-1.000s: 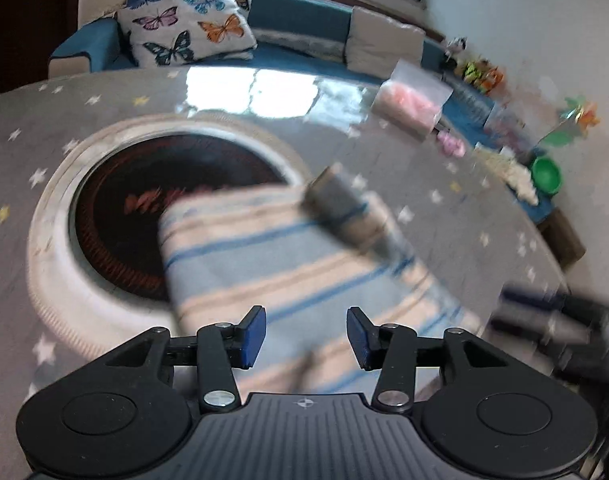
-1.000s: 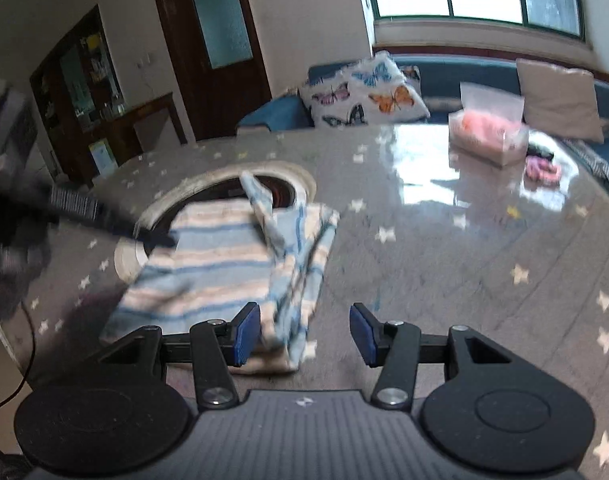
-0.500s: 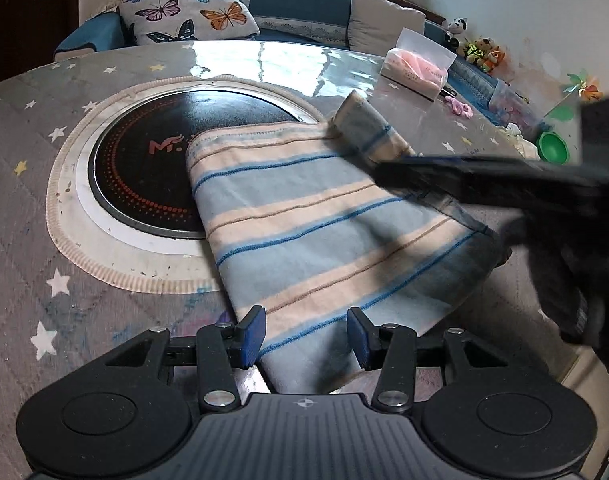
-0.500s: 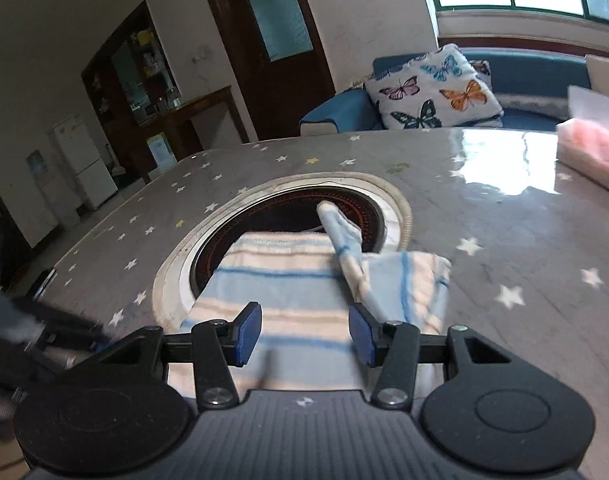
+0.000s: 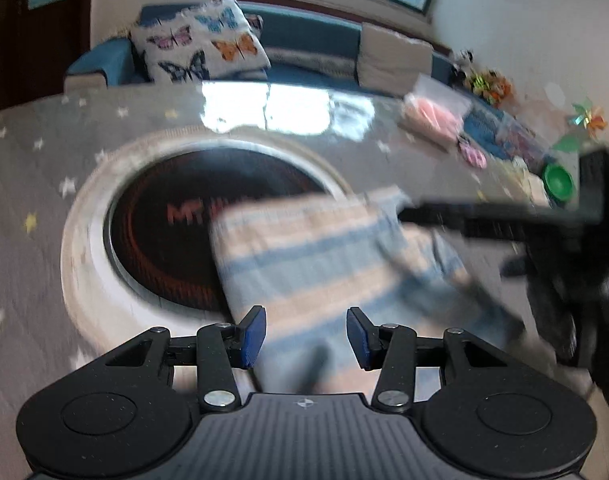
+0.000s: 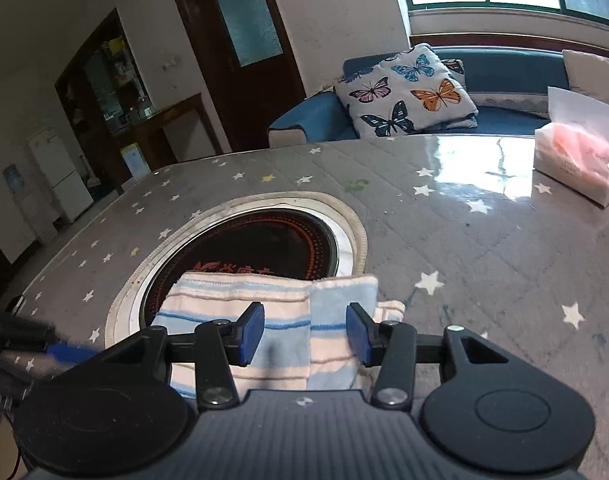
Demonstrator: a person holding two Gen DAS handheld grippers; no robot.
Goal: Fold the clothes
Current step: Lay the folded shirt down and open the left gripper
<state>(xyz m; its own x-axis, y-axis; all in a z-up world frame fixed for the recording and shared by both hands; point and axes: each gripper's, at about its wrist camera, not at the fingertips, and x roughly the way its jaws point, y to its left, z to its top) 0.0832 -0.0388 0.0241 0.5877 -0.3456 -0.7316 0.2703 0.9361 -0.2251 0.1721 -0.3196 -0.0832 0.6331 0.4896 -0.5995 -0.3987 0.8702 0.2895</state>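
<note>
Now both grippers, left gripper (image 5: 306,334) & right gripper (image 6: 304,334), gape over striped cloth (image 6: 272,320).

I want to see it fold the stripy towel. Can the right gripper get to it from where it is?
Probably yes. The right gripper is open and the striped towel lies flat on the table right in front of its fingers, with nothing between them.
</note>
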